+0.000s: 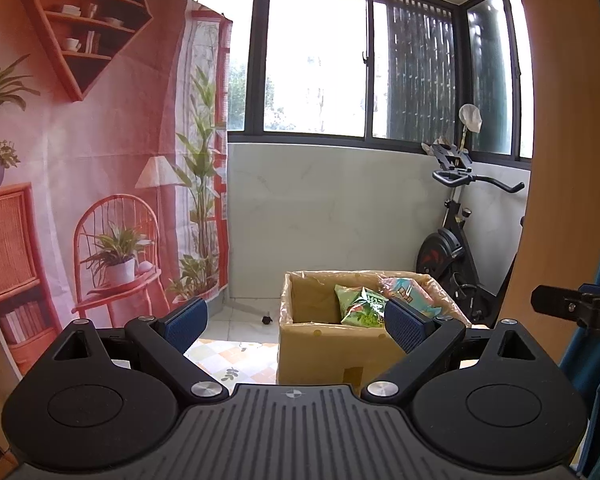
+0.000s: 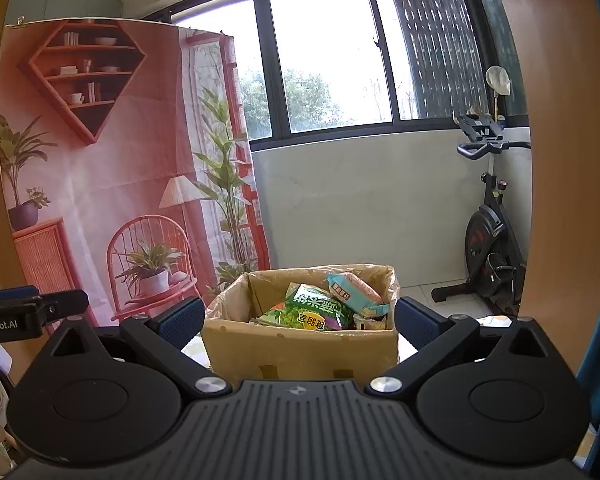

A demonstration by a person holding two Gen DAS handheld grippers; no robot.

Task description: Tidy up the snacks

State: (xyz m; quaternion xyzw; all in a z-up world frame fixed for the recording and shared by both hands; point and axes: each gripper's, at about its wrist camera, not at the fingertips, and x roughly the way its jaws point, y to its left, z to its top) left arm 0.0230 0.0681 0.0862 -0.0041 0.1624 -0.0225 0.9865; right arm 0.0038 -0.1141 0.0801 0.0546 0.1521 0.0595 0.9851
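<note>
Beyond both spread claws, cardboard box [image 2: 300, 350]

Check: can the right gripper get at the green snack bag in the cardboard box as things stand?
Probably yes. The right gripper is open and empty, facing the cardboard box. The box top is open and the green snack bag lies on top of the pile, uncovered. It would need to go over the near wall.

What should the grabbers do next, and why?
Probably move the right gripper forward and down toward the green snack bag lying on top in the cardboard box. Both it and the left gripper are open and empty, and the box sits straight ahead of the right one.
</note>
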